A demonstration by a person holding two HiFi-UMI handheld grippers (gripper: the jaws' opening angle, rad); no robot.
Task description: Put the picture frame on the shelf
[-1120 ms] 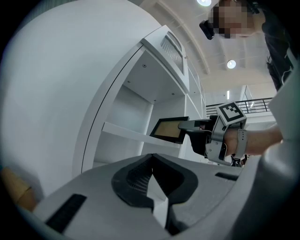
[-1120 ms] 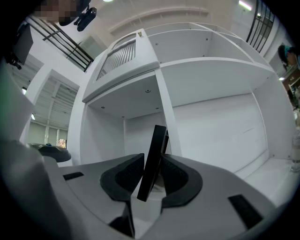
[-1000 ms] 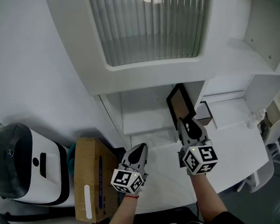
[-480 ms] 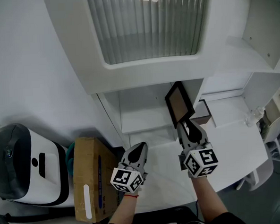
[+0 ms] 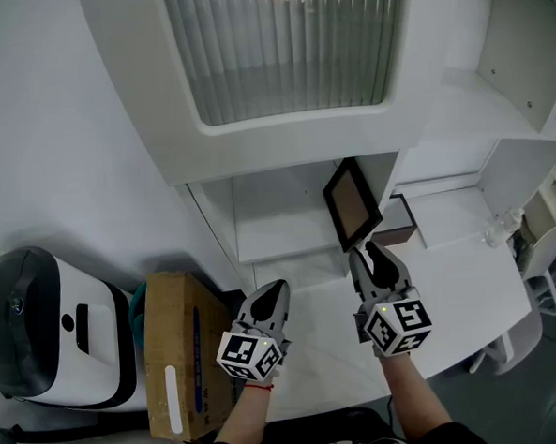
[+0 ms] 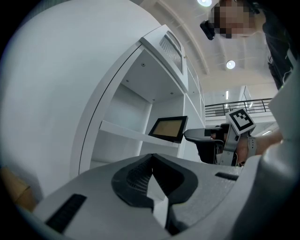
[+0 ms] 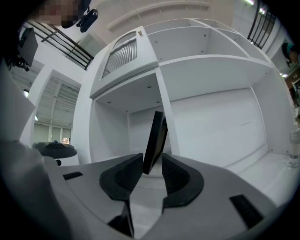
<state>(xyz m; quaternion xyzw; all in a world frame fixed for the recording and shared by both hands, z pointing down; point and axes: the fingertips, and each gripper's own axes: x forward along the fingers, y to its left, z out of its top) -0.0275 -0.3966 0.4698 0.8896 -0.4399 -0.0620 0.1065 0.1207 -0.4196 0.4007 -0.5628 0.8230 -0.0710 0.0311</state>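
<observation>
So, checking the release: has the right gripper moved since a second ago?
Yes: the right gripper has drawn back slightly from the shelf toward the person, jaws opening around the picture frame.

Black picture frame (image 5: 354, 202), tan panel, upright, tilted, at white shelf (image 5: 279, 237) front right edge.

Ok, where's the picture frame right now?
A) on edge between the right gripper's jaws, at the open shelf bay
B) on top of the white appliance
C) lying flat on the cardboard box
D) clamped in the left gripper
A: the picture frame stands on edge between the jaws of the right gripper, which are opening and no longer look pressed on it, at the mouth of the shelf bay.
</observation>
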